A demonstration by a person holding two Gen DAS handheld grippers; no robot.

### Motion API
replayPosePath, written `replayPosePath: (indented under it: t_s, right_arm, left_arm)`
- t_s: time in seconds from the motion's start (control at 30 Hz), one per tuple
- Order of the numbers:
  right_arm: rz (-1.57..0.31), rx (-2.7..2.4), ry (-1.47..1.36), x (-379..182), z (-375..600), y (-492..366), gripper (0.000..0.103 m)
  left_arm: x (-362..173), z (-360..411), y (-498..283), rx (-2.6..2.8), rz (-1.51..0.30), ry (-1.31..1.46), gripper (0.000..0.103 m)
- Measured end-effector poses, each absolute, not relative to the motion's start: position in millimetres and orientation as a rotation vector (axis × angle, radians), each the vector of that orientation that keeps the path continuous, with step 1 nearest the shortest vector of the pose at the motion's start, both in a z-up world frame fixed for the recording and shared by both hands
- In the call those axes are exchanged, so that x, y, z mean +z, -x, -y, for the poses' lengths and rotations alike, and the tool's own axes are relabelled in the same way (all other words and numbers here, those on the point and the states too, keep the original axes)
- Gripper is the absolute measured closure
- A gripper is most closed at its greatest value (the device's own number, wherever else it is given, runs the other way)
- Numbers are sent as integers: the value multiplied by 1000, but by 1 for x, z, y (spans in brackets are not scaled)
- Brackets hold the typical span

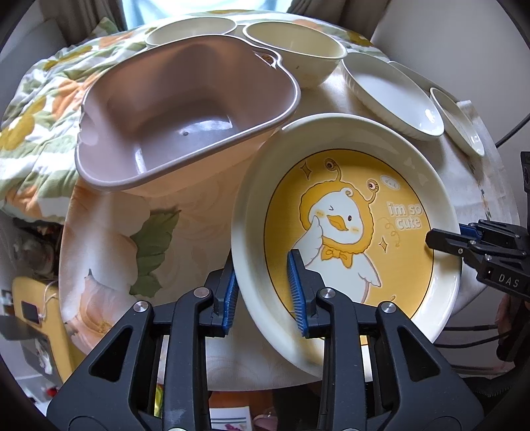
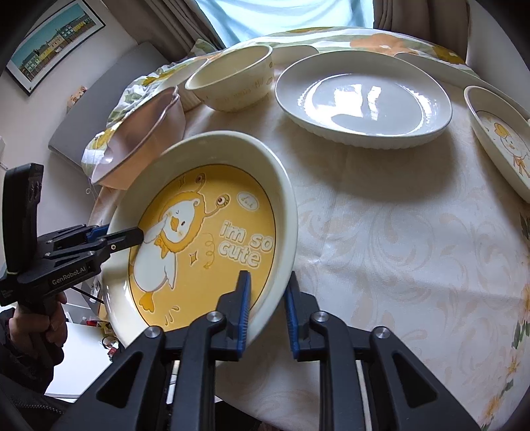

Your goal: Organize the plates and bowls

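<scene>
A yellow duck plate [image 1: 351, 212] with "i'm so cute" on it is held tilted above the table by both grippers. My left gripper [image 1: 263, 291] is shut on its near-left rim. My right gripper [image 2: 266, 308] is shut on its right rim; the plate also shows in the right wrist view [image 2: 205, 232]. The right gripper shows in the left wrist view [image 1: 440, 240], and the left gripper shows in the right wrist view [image 2: 132, 237]. A pink basin [image 1: 172, 119] stands just left of the plate.
Two cream bowls [image 1: 298, 49] [image 1: 188, 30] stand behind the basin. A white plate [image 2: 361, 96] lies at the back, a small duck plate [image 2: 503, 139] at the right. A floral blanket [image 1: 36, 109] lies at the left. The tablecloth [image 2: 397, 248] is bare at the right front.
</scene>
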State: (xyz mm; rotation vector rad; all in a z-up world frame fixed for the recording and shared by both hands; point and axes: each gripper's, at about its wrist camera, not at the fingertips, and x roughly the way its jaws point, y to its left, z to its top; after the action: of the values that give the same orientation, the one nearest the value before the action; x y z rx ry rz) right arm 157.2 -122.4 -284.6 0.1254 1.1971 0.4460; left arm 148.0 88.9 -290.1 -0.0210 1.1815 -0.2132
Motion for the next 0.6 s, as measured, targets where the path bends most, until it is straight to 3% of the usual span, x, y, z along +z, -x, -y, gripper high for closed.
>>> replayPosePath:
  t_s: [0.03, 0.07, 0.1, 0.13, 0.17, 0.2, 0.37, 0.57, 0.6]
  right_arm:
    - [-1196, 447, -127, -285, 122, -156, 78]
    - [-1189, 453, -135, -285, 122, -155, 69]
    - [-1185, 458, -145, -286, 123, -154, 53]
    - [-1180, 470, -157, -285, 123, -153, 45]
    - [-1174, 476, -162, -285, 122, -153, 30]
    - [-1172, 472, -153, -284, 121, -153, 26]
    - [-1161, 457, -146, -277, 125, -147, 26]
    - [-1079, 437, -143, -220, 145, -136, 26]
    - [-1055, 439, -147, -209, 150, -134, 16]
  left_arm:
    - [-291, -88, -148, -207, -1185, 14, 61]
    - [-292, -87, -148, -190, -1189, 2, 37]
    - [-292, -86, -146, -177, -1181, -6, 27]
    - [-291, -85, -144, -173, -1165, -8, 19]
    - [-290, -85, -142, -177, -1158, -7, 19]
    - [-291, -84, -141, -179, -1163, -7, 19]
    - [-276, -84, -130, -159, -1160, -8, 19]
    - [-207, -82, -108, -146, -1054, 2, 19]
    - [-190, -80, -104, -139, -1017, 7, 19]
